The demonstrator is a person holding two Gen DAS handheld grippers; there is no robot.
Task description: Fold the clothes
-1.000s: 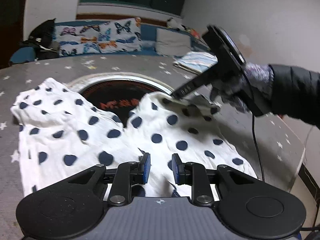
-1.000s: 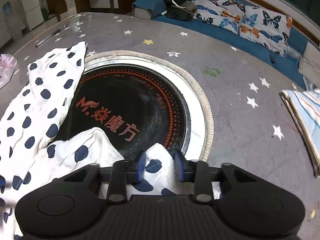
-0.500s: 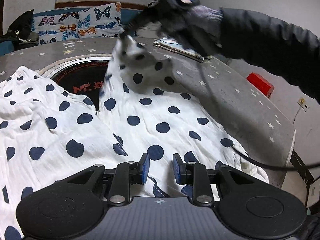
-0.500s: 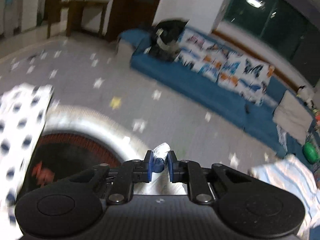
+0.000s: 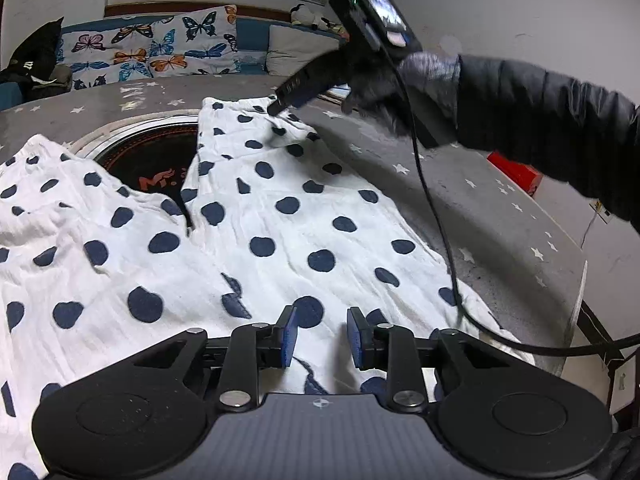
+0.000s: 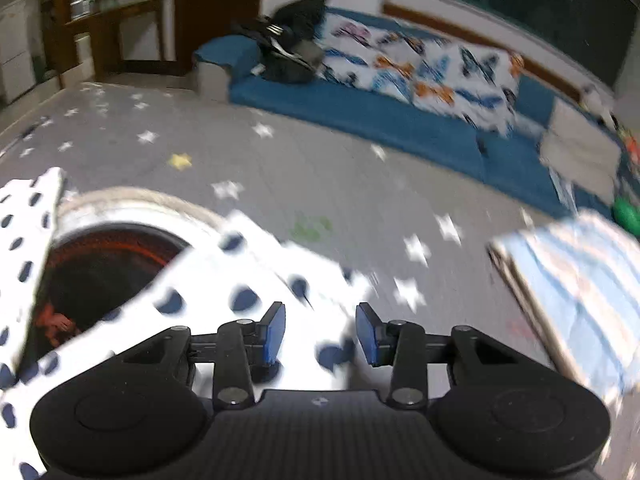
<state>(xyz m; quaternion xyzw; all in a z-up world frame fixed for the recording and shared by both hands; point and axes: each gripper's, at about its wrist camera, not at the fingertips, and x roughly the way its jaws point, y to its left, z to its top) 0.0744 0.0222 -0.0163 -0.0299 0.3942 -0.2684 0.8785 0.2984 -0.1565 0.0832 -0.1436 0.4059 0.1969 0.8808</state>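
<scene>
Your white cloth with dark blue dots (image 5: 256, 216) lies spread on the grey starry table (image 5: 460, 200). Both the left gripper (image 5: 319, 336) and right gripper (image 6: 321, 334) have jaws spread, holding nothing. Grab just one layer and the far corner may bunch up

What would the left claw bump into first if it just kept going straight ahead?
Most likely the polka-dot garment: the left claw sits open, low over it, and the cloth fills the space ahead of its fingers. Depth is hard to judge through the fisheye.

One polka-dot garment (image 5: 280, 232), two grippers, one round cooktop (image 5: 152, 160), one folded striped cloth (image 6: 580, 280), one red box (image 5: 516, 172)
</scene>
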